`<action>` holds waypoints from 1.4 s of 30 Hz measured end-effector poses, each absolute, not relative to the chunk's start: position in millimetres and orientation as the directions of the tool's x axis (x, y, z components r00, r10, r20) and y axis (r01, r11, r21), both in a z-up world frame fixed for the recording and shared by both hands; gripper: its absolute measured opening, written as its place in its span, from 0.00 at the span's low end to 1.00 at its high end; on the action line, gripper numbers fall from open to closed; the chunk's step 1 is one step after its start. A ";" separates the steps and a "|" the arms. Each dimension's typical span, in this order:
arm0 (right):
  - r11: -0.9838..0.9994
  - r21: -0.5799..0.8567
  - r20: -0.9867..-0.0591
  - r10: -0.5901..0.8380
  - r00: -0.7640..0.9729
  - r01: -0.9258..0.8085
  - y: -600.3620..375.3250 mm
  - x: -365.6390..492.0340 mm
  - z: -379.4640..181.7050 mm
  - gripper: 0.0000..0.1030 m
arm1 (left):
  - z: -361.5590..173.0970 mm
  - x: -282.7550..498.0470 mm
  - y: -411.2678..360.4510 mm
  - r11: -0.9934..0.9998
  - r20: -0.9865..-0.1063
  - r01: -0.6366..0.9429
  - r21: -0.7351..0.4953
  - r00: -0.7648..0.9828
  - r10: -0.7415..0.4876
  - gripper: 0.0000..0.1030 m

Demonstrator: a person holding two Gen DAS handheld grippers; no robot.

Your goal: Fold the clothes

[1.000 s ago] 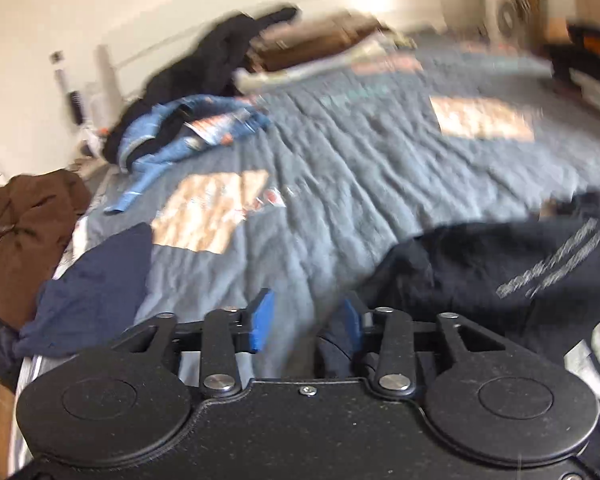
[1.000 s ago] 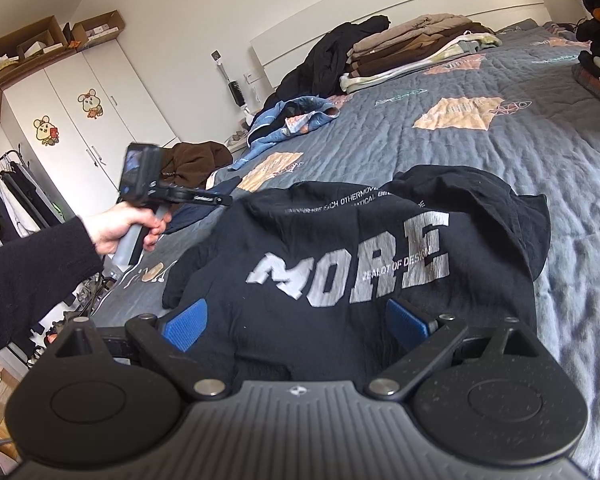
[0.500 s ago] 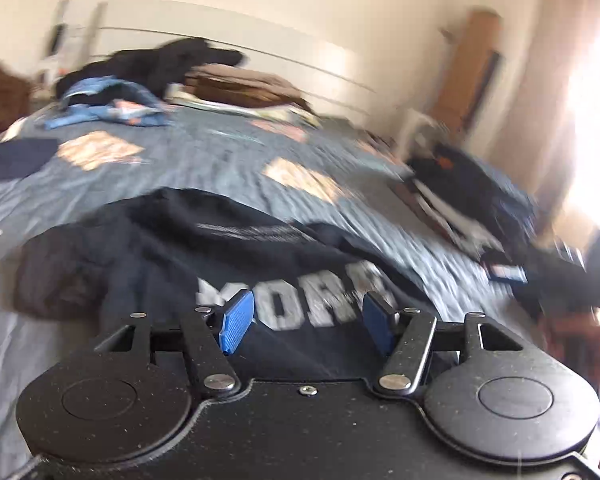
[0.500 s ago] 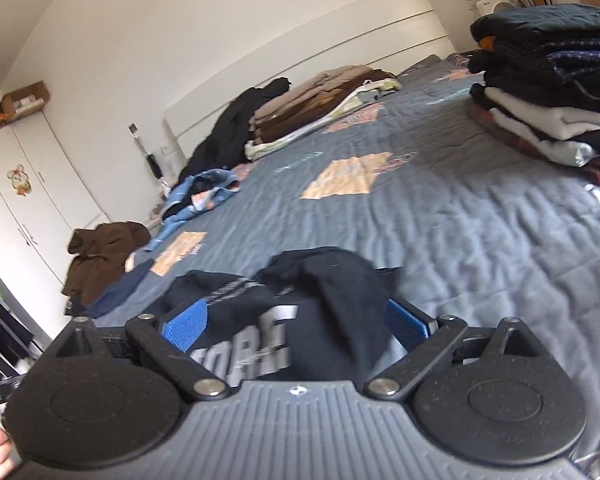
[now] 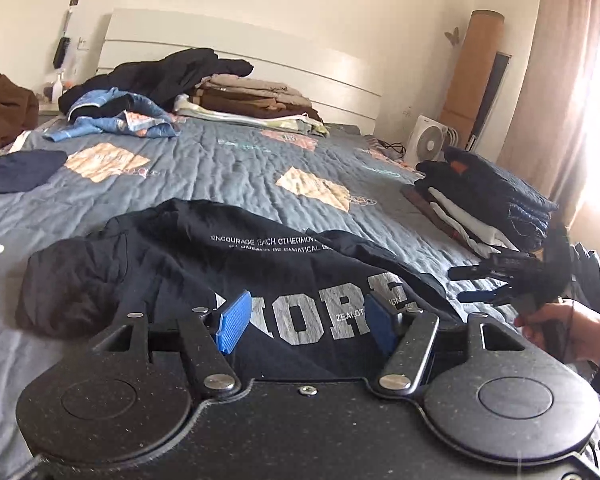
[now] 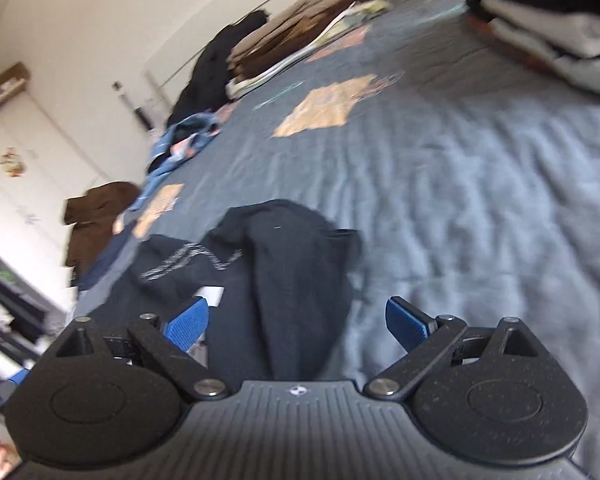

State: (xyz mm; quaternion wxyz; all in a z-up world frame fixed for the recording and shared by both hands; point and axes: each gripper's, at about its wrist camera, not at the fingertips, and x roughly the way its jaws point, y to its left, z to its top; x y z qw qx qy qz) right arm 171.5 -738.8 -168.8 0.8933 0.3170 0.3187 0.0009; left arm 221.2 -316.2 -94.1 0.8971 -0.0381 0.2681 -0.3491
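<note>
A black T-shirt (image 5: 204, 256) with a grey "MORE" print lies crumpled on the blue-grey quilt (image 5: 228, 168). My left gripper (image 5: 306, 312) hovers just over its printed front, jaws open, with no cloth pinched between the blue pads. In the left wrist view my right gripper (image 5: 458, 283) sits at the shirt's right side, held by a person's hand (image 5: 572, 332). The right wrist view is blurred and tilted. There the right gripper (image 6: 298, 316) stands wide open above a bunched black sleeve of the shirt (image 6: 292, 264), pads apart from the cloth.
A stack of folded clothes (image 5: 496, 204) stands at the bed's right edge. Another folded pile (image 5: 252, 100) and a black jacket lie by the headboard. A blue garment (image 5: 116, 116), a navy one (image 5: 16, 170) and a brown one (image 5: 0, 112) lie at left. A fan (image 5: 430, 144) stands beyond the bed.
The left gripper has swung from the bed's left side to face the shirt's print, and its jaws have widened. The right gripper has moved right and down to the sleeve, rolling.
</note>
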 end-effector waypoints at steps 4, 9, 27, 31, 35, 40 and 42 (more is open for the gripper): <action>0.825 0.516 -0.633 0.186 0.751 0.230 -745.6 198.0 -178.3 0.93 | -95.2 222.5 -315.1 0.751 -0.453 0.605 -0.263 0.610 -0.650 0.60; 0.808 0.529 -0.657 0.197 0.727 0.260 -743.5 213.3 -187.5 0.76 | -96.6 222.8 -316.5 0.750 -0.460 0.607 -0.261 0.605 -0.650 0.60; 0.805 -0.594 -0.536 -0.393 0.747 -0.002 -579.0 234.1 -102.5 0.17 | -90.5 223.7 -313.4 0.741 -0.456 0.612 -0.277 0.595 -0.662 0.60; 0.993 -0.110 -0.710 -0.057 0.702 -0.030 -608.9 223.8 -102.6 0.19 | -91.0 223.3 -312.6 0.736 -0.457 0.616 -0.279 0.589 -0.666 0.60; 0.963 0.254 -0.733 0.254 0.631 -0.093 -621.4 213.5 -117.3 0.19 | -91.4 223.3 -313.6 0.736 -0.458 0.616 -0.280 0.588 -0.666 0.60; 0.932 0.341 -0.721 0.346 0.601 -0.127 -605.8 207.6 -125.6 0.19 | -92.3 221.8 -315.3 0.733 -0.465 0.623 -0.273 0.582 -0.667 0.60; 0.936 0.337 -0.683 0.316 0.658 -0.099 -615.0 200.1 -114.0 0.19 | -91.8 221.0 -315.9 0.733 -0.464 0.624 -0.269 0.583 -0.667 0.60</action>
